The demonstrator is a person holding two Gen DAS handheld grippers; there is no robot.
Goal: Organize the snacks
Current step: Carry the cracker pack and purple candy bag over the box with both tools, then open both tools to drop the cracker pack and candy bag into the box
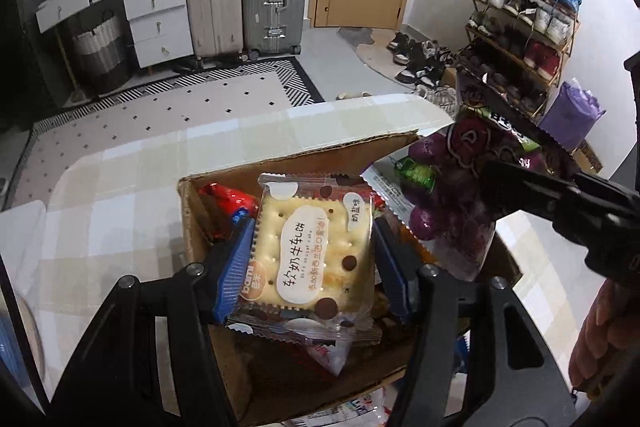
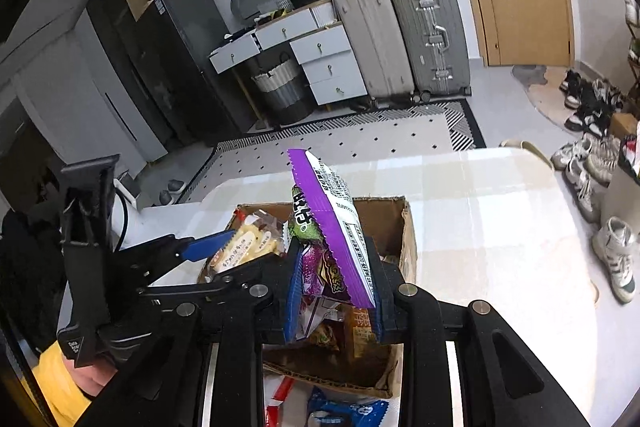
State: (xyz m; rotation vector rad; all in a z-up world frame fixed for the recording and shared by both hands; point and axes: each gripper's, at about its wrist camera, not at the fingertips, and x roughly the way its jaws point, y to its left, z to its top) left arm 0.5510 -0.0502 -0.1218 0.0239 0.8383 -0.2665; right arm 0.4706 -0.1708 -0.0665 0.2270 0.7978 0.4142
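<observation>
While both tools hang over the open cardboard box point(image 1: 192, 211) on the checked worktop point(image 1: 120, 187), each has a snack packet pinched between its blue pads. The left tool point(image 1: 312, 263) is closed on a clear cracker packet point(image 1: 314, 251), gripping it by its left and right edges; the packet faces the camera, printed side up, above the box opening. The right tool point(image 2: 336, 287) is clamped on a purple snack bag point(image 2: 336, 227), which stands on edge between the fingers with its back panel of small print toward the lens. In the left wrist view the same bag shows its grape picture, held just right of the cracker packet and above the box's right rim. Inside the box lie other wrapped snacks, among them a red wrapper point(image 1: 228, 205) at the far left corner. A blue packet point(image 2: 344, 409) lies on the worktop near the box's near wall
</observation>
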